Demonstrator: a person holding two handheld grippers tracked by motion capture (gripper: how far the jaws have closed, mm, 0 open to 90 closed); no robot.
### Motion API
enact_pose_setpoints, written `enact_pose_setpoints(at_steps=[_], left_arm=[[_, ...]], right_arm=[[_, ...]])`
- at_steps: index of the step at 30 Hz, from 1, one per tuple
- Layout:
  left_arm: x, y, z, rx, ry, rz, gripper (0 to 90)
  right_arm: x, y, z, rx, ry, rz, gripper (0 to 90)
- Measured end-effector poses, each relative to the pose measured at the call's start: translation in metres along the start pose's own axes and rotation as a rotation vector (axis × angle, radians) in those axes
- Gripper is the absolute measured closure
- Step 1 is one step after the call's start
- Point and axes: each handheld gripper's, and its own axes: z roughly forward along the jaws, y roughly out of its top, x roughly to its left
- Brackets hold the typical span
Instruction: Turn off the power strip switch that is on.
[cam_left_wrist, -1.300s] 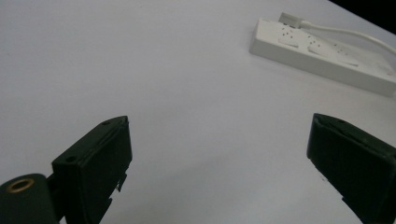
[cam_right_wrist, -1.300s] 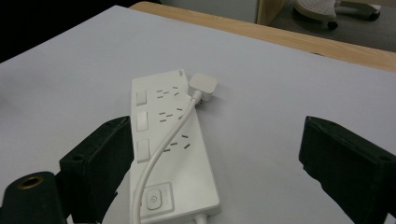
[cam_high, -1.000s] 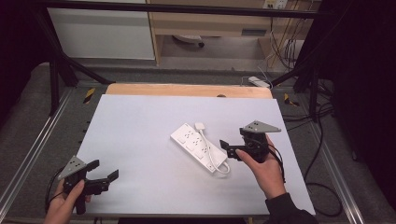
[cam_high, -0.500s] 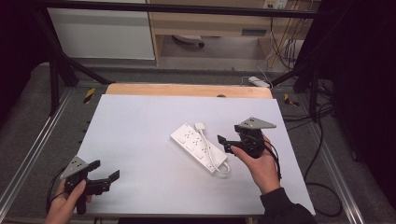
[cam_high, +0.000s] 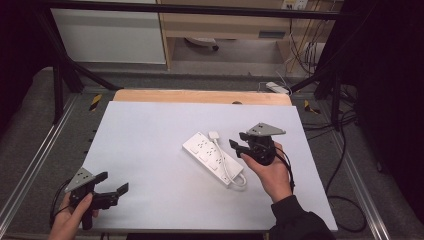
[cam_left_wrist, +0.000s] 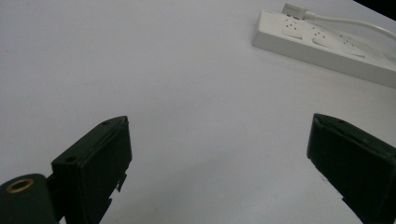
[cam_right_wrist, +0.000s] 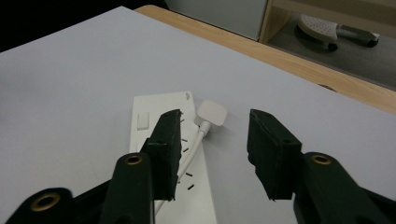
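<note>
White power strip (cam_high: 213, 157) lay flat near the middle of the white table (cam_high: 150, 130), set on a slant, one end toward the far left, the other toward the near right. White cable (cam_high: 226, 162) ran along its top, looped at the near-right end, and ended in a small white plug (cam_high: 214, 134) resting just off the far end. Seen also in the left gripper view at the upper right (cam_left_wrist: 322, 44), well apart from those jaws, and in the right gripper view (cam_right_wrist: 173, 154) directly under the jaws, with the plug (cam_right_wrist: 212, 112) showing between them.

Right gripper (cam_high: 239, 142) hovered just beside the strip's right side, held in the right hand (cam_high: 272, 172), jaws parted to a moderate gap with nothing between them, pointing toward the strip's far end. Grey three-cornered plate (cam_high: 265, 130) sat on top.

Left gripper (cam_high: 112, 184) rested low at the near-left corner of the table, gripped by the left hand (cam_high: 72, 220), jaws spread wide and holding nothing, aimed across bare table surface (cam_left_wrist: 187, 93).

Beyond the table's far edge, a strip of wooden board (cam_high: 200, 96); cables on the floor at the right (cam_high: 345, 165).
</note>
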Motion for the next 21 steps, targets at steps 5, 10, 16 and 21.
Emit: enact_pose_setpoints(at_steps=[5, 10, 16, 21], left_arm=[[0.000, 0.000, -0.001, -0.007, 0.007, -0.003, 6.5], [0.000, 0.000, -0.001, -0.004, 0.004, 0.001, 6.5], [0.000, 0.000, 0.000, 0.002, 0.008, 0.000, 6.5], [0.000, 0.000, 0.000, 0.002, 0.008, 0.002, 6.5]], right_arm=[[0.004, -0.001, 0.003, -0.009, 0.010, -0.010, 68.3], [0.008, -0.002, 0.009, -0.007, 0.028, -0.029, 75.9], [0.013, -0.001, 0.020, -0.003, 0.047, -0.042, 79.4], [0.016, 0.000, 0.027, -0.010, 0.052, -0.046, 83.6]])
